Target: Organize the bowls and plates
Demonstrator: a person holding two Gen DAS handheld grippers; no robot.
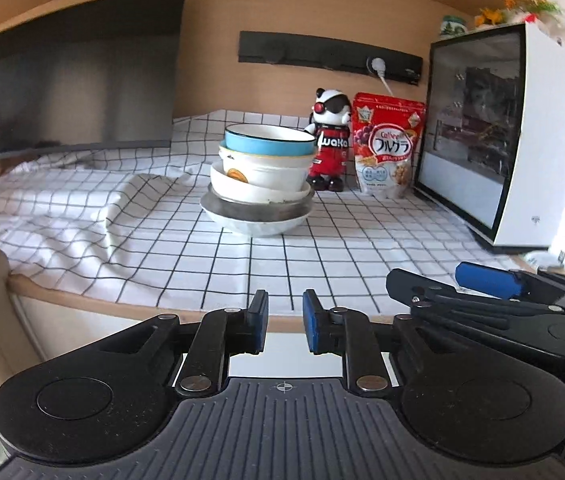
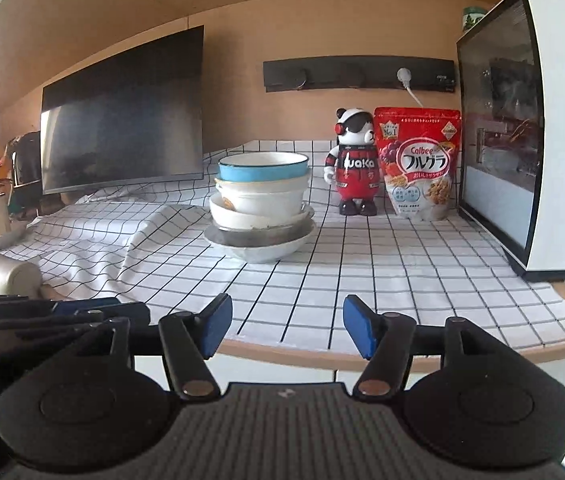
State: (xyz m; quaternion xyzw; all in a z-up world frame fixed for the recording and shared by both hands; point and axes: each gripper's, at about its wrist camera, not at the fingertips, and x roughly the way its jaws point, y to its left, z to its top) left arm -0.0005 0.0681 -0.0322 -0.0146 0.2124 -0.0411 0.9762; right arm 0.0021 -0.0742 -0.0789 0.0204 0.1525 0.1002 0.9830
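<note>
A: Left gripper [image 1: 285,323]?
B: Jaws nearly together, small gap, nothing between, at the table edge.
A: Right gripper [image 2: 287,327]?
B: Jaws apart, empty, just beside the left one.
A: Dishes?
B: Stack [image 1: 260,182] ahead of both, well apart, on the checkered cloth [image 1: 202,256]: blue-rimmed bowl [image 2: 263,166] on top, white bowls under, plates at bottom.
A: Beyond it?
B: Panda figure [image 2: 354,164], Calbee cereal bag [image 2: 418,164], then white PC case [image 2: 522,152] further right; monitor [image 1: 78,76] left.
</note>
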